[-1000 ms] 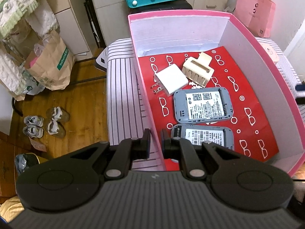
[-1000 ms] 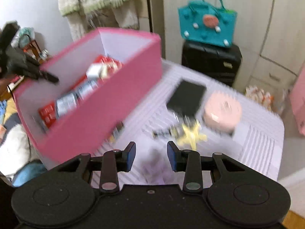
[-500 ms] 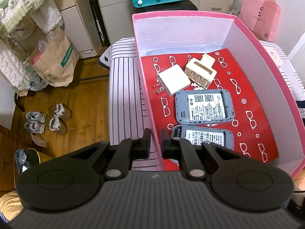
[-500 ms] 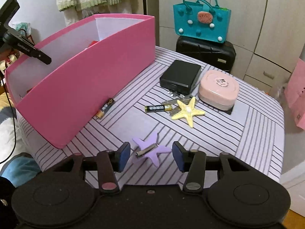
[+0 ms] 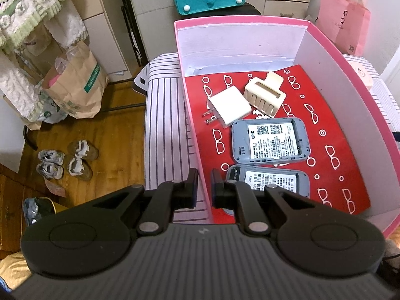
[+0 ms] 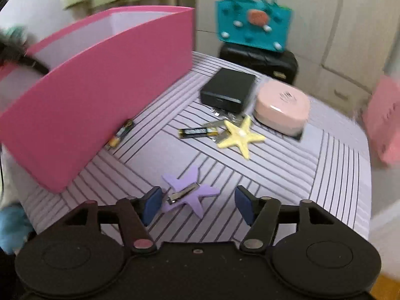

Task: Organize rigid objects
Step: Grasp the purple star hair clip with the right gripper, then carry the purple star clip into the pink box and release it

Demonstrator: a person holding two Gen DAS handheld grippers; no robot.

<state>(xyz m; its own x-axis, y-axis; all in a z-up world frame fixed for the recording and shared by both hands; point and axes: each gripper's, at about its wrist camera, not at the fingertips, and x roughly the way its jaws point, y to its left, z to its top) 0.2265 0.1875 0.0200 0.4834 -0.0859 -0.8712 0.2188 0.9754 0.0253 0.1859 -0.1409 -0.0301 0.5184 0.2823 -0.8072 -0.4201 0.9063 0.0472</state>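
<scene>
Table (image 6: 287, 175) w/ lilac cloth, dark stripes; wood floor (image 5: 120, 135) to its left in left-wrist view, w/ shoes (image 5: 66, 161) and a brown paper bag (image 5: 77, 85) w/ green print, unreadable. Teal felt bag (image 6: 253, 23) on black suitcase (image 6: 260, 58) at far side; pink shopping bag (image 5: 346, 22) far right.

Pink box (image 5: 190, 125) on table, red liner w/ white glasses print. Inside: white plug adapter (image 5: 228, 106), cream hair claw (image 5: 265, 95), two grey devices (image 5: 270, 140), backs up, w/ QR codes and fine print; "RoHS" legible on nearer one.

On cloth, right-wrist view: two batteries (image 6: 198, 132), yellow starfish (image 6: 240, 137), black case (image 6: 228, 90), pink round case (image 6: 282, 107), purple star clip (image 6: 188, 192) near.

Left gripper (image 5: 203, 187): fingers nearly together, clamped on box's left wall at near end. Right gripper (image 6: 196, 206): wide apart, holds nothing, purple clip just beyond left finger (image 6: 151, 205); contact unclear.
</scene>
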